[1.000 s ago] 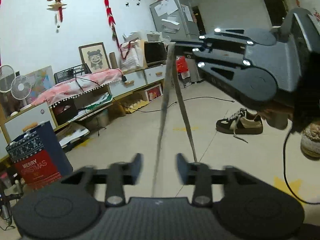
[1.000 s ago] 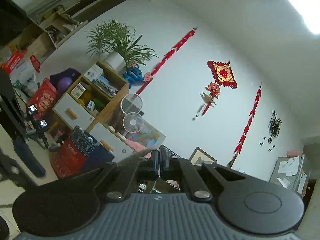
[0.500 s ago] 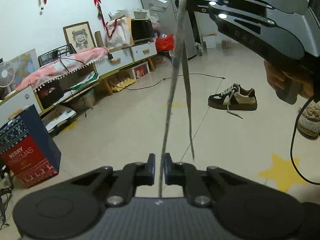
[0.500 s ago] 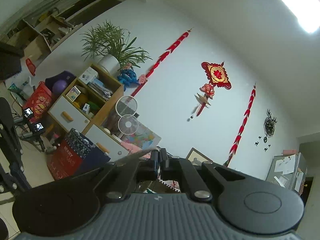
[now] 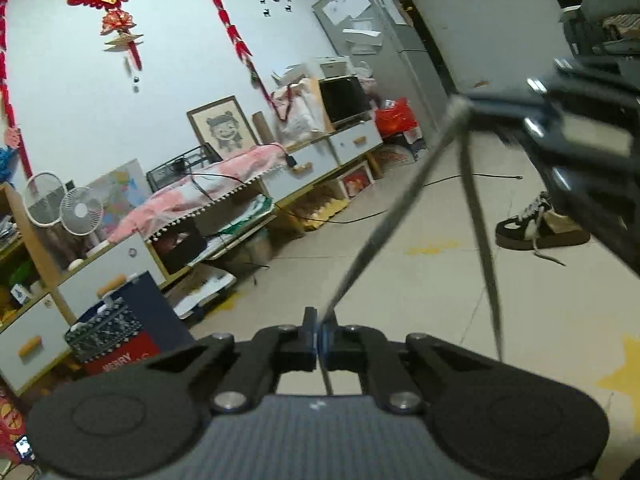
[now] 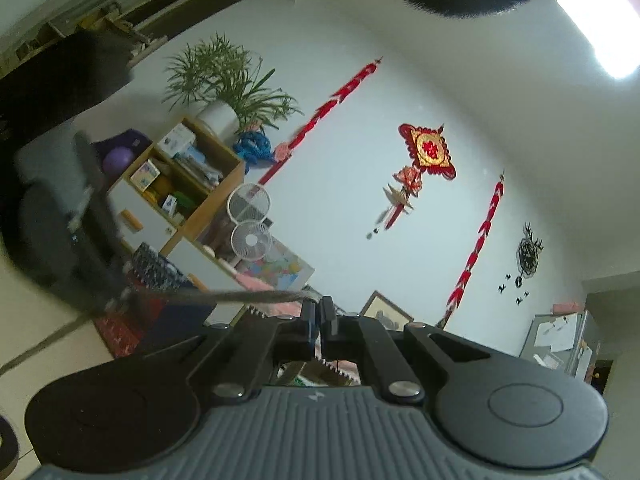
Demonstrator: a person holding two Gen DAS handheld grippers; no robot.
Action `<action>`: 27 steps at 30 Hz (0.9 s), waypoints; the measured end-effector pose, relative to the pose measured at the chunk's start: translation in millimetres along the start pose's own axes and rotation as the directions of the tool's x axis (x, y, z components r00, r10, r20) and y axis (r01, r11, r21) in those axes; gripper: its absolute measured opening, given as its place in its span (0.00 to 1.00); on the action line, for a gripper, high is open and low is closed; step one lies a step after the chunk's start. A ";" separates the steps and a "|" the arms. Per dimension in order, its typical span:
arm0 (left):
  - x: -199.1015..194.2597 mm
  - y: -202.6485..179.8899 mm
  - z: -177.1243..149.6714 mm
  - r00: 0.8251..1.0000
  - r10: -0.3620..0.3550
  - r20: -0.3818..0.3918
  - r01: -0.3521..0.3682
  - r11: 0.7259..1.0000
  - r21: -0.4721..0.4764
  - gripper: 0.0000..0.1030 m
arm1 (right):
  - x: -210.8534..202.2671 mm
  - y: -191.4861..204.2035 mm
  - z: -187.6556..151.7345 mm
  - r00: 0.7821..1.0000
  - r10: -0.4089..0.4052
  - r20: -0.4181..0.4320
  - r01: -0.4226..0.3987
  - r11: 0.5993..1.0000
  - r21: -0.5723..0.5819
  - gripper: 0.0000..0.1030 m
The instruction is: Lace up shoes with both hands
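While you are pointing the left gripper (image 5: 319, 334) slightly down over the floor, its pads are clamping the grey shoelace (image 5: 384, 232). From there the shoelace is running taut up to the right gripper (image 5: 466, 103), which is pinching it too and tilting upward toward the wall; a loose strand is hanging below it. Beyond the shoelace, the dark sneaker (image 5: 536, 228) is lying on the floor, well apart from both grippers.
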State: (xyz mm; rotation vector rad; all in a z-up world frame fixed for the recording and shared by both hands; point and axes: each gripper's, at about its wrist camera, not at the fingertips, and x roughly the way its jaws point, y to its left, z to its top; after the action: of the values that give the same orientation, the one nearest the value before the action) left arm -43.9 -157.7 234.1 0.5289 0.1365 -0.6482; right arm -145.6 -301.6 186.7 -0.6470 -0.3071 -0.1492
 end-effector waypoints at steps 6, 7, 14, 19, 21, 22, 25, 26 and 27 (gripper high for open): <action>-4.9 -2.0 6.9 0.999 0.048 -0.007 -0.048 0.997 0.060 0.02 | -2.1 15.6 -14.1 0.992 0.061 -0.114 -0.062 0.998 -0.011 0.02; -6.8 -3.7 8.4 0.999 0.052 0.000 -0.051 0.996 0.072 0.02 | -2.0 19.0 -16.6 0.986 0.088 -0.140 -0.091 0.996 -0.014 0.02; -13.6 -13.4 8.9 0.995 0.088 0.041 -0.093 0.981 0.172 0.02 | 3.6 9.6 -19.0 0.849 0.421 -0.318 -0.349 0.900 0.260 0.46; -20.7 -19.2 0.5 0.994 0.072 0.076 -0.090 0.960 0.265 0.02 | 18.2 -18.8 -13.3 0.701 0.633 -0.328 -0.464 0.755 0.463 0.50; -23.2 -21.7 0.0 0.995 0.061 0.083 -0.082 0.953 0.292 0.02 | 34.7 -38.7 -4.0 0.682 0.685 -0.257 -0.489 0.688 0.536 0.50; -24.5 -22.9 -0.1 0.995 0.055 0.086 -0.079 0.949 0.304 0.02 | 42.0 -41.1 1.8 0.682 0.692 -0.237 -0.514 0.683 0.518 0.50; -27.6 -24.5 -0.6 0.994 0.049 0.094 -0.077 0.942 0.327 0.02 | 62.1 -38.3 15.7 0.672 0.713 -0.202 -0.594 0.681 0.429 0.48; -28.3 -24.6 -1.1 0.994 0.046 0.096 -0.076 0.939 0.337 0.03 | 67.9 -33.3 16.5 0.655 0.727 -0.205 -0.621 0.673 0.402 0.45; -28.8 -24.8 -2.4 0.994 0.044 0.097 -0.076 0.934 0.349 0.02 | 73.8 -28.2 17.3 0.638 0.742 -0.209 -0.648 0.663 0.374 0.37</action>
State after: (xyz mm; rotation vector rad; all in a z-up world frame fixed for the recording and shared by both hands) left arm -81.7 -157.6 229.5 0.8464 -0.0824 -0.6384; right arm -86.5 -316.3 239.9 -0.4175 0.2897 0.5365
